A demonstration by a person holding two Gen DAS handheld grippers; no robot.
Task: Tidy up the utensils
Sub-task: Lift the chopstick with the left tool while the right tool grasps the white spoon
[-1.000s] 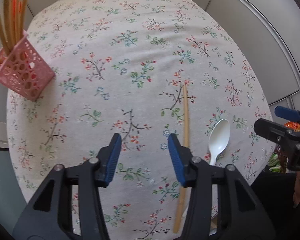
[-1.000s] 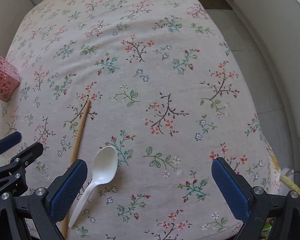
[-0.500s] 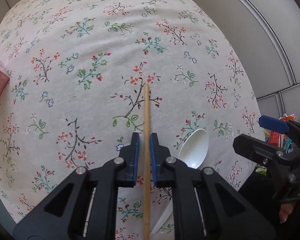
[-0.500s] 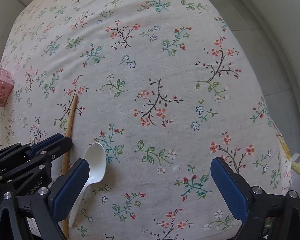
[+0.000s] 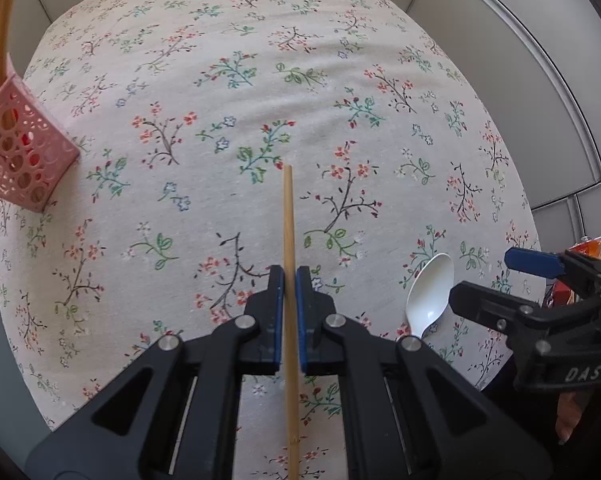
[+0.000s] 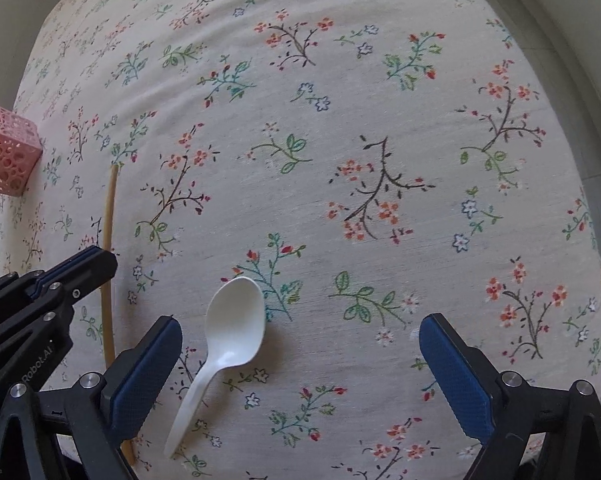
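Observation:
My left gripper point(image 5: 288, 280) is shut on a wooden chopstick point(image 5: 288, 216) that points straight ahead over the floral tablecloth; it also shows in the right wrist view point(image 6: 107, 208). A white plastic spoon point(image 6: 232, 332) lies bowl-up on the cloth between the wide-open fingers of my right gripper point(image 6: 300, 340), which is empty; the spoon also shows in the left wrist view point(image 5: 430, 292). A pink perforated holder point(image 5: 16, 152) with several chopsticks stands at the far left, also seen in the right wrist view point(image 6: 2, 152).
The round table with the floral cloth point(image 5: 260, 80) ends close on the right, where grey wall panels point(image 5: 520, 72) and floor show. Colourful packaging point(image 5: 588, 248) lies beyond the right edge.
My left gripper moved right over the chopstick, shut on it and has lifted it. My right gripper has moved closer to the spoon and stays open.

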